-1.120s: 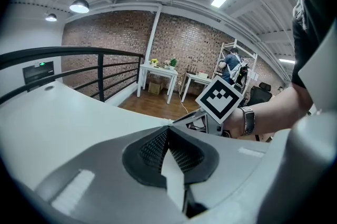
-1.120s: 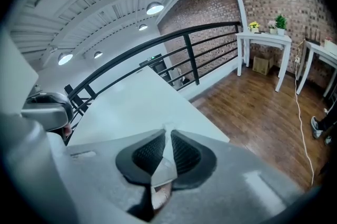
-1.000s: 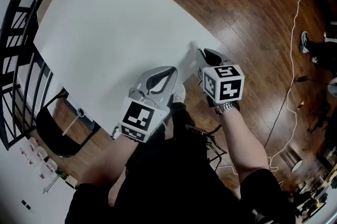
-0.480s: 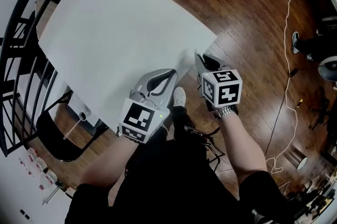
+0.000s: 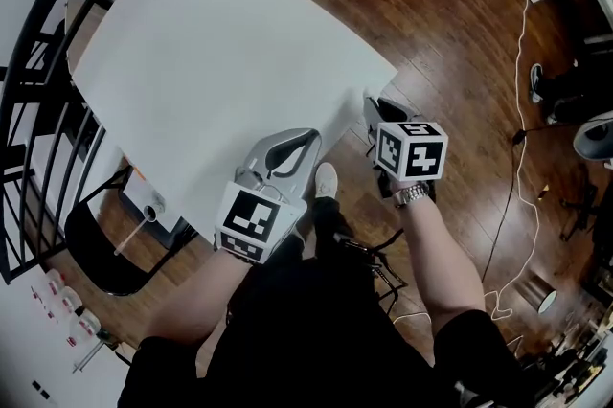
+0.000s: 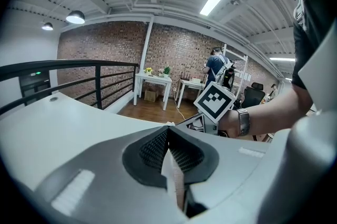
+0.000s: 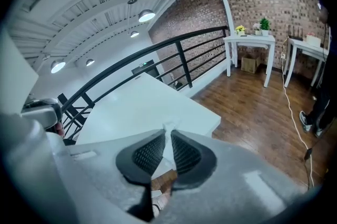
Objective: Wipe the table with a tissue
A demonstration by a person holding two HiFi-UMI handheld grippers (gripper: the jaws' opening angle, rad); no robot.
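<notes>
A white table [image 5: 211,61] fills the upper left of the head view. My right gripper [image 5: 371,102] sits at the table's near right corner, shut on a small white tissue [image 7: 169,126] that pokes out past its tips [image 7: 168,133]. My left gripper [image 5: 312,135] is beside it at the table's near edge, its tip over the white top. Its jaws [image 6: 167,131] are shut; only a thin white slit shows between the pads. In the left gripper view the right gripper's marker cube [image 6: 215,102] and a wrist with a watch are close by on the right.
A black railing [image 5: 38,33] runs along the table's left side and a black chair [image 5: 96,248] stands below it. Wooden floor [image 5: 450,23] lies to the right, with a cable [image 5: 522,109] across it. White side tables [image 6: 152,81] and a person [image 6: 216,68] stand farther back.
The head view has shifted slightly. Both grippers stay at the table's near right edge with their jaws as before; the right one has edged a little to the right.
</notes>
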